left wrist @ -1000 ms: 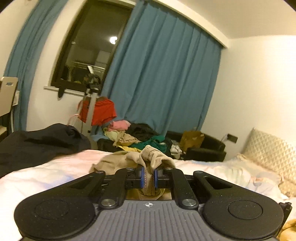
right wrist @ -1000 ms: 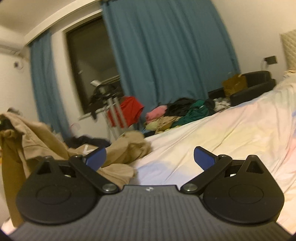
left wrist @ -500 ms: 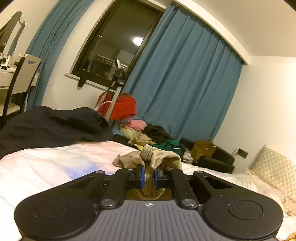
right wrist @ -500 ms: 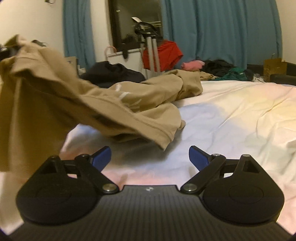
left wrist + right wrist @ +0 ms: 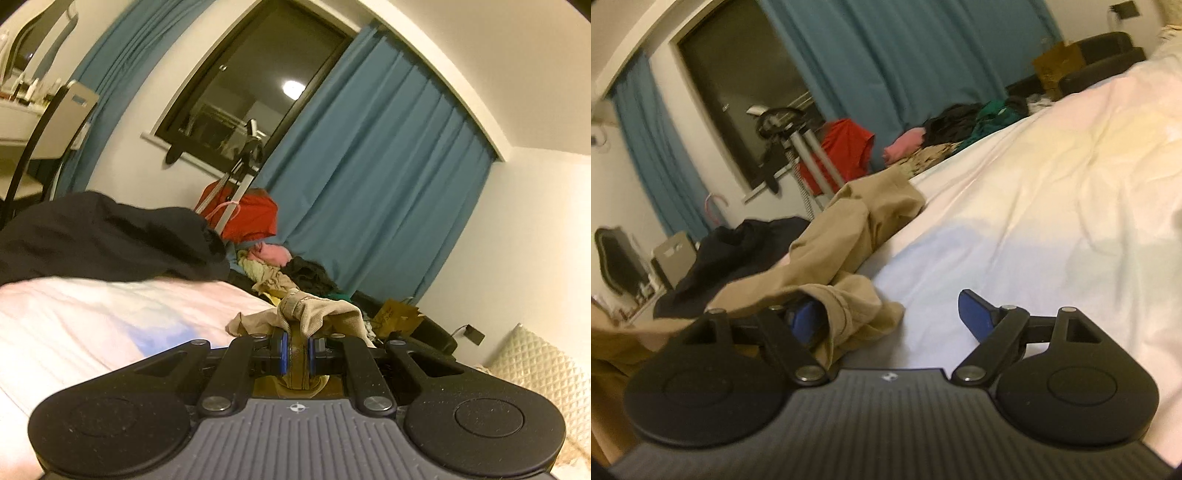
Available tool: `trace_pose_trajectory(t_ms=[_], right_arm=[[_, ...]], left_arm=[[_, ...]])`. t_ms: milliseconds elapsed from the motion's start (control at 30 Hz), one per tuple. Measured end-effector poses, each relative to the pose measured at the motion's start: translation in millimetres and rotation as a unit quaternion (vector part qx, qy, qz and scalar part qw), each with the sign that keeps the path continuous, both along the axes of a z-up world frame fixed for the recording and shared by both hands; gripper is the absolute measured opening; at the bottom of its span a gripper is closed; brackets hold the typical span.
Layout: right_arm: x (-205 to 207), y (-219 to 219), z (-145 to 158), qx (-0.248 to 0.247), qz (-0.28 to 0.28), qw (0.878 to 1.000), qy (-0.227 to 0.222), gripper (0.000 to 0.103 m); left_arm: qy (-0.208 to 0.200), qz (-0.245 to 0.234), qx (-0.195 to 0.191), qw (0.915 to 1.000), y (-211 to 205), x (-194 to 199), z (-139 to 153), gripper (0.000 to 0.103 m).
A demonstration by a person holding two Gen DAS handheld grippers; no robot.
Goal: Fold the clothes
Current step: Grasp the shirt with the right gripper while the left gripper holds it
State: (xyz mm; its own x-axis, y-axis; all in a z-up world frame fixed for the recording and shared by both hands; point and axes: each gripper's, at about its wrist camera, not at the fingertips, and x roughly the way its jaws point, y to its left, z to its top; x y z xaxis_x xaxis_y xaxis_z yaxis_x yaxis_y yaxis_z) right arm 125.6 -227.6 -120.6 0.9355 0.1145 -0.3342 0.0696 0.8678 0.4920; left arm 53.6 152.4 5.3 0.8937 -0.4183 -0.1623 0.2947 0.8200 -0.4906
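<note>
A tan garment (image 5: 849, 236) lies stretched across the white bed sheet (image 5: 1052, 192). My left gripper (image 5: 295, 350) is shut on a bunched edge of the tan garment (image 5: 314, 310), which folds over the blue pads. My right gripper (image 5: 890, 317) is open, low over the sheet. A loose tan fold (image 5: 857, 314) drapes over its left blue pad, partly hiding it. Its right blue pad (image 5: 973, 314) is bare.
A black garment (image 5: 110, 236) lies heaped on the bed to the left, also in the right wrist view (image 5: 731, 254). A clothes pile (image 5: 960, 129), a red garment on a stand (image 5: 247, 218), blue curtains, a chair and a quilted pillow (image 5: 535, 373) ring the bed.
My right gripper has dropped and moved in to the tan garment, whose fold now lies over its left pad. My left gripper stays shut on the cloth and has tilted upward and left.
</note>
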Motion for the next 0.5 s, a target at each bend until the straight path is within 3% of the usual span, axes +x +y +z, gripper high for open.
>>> trace_pose_trajectory(t_ms=[67, 133, 200, 300, 400, 500], right_arm=[[6, 7, -5, -0.007, 0.027, 0.999, 0.017, 0.064], [7, 11, -7, -0.011, 0.041, 0.999, 0.025, 0.033], [2, 12, -2, -0.022, 0.045, 0.998, 0.024, 0.017], [-9, 3, 15, -0.017, 0.025, 1.0, -0.001, 0.011], [-29, -5, 47, -0.023, 0.002, 0.998, -0.058, 0.008], [-50, -8, 79, -0.049, -0.018, 0.993, -0.109, 0.008]], left_arm=[[0.003, 0.003, 0.007, 1.0, -2, 1, -2, 0.01], [0.011, 0.01, 0.014, 0.9998, -4, 4, -4, 0.01], [0.02, 0.016, 0.02, 0.9995, -5, 9, -6, 0.01], [0.014, 0.003, 0.029, 0.9995, -9, 9, -6, 0.011], [-0.012, -0.029, 0.026, 0.9992, -16, 1, -2, 0.011], [0.003, -0.034, 0.012, 0.9993, -20, -1, -7, 0.011]])
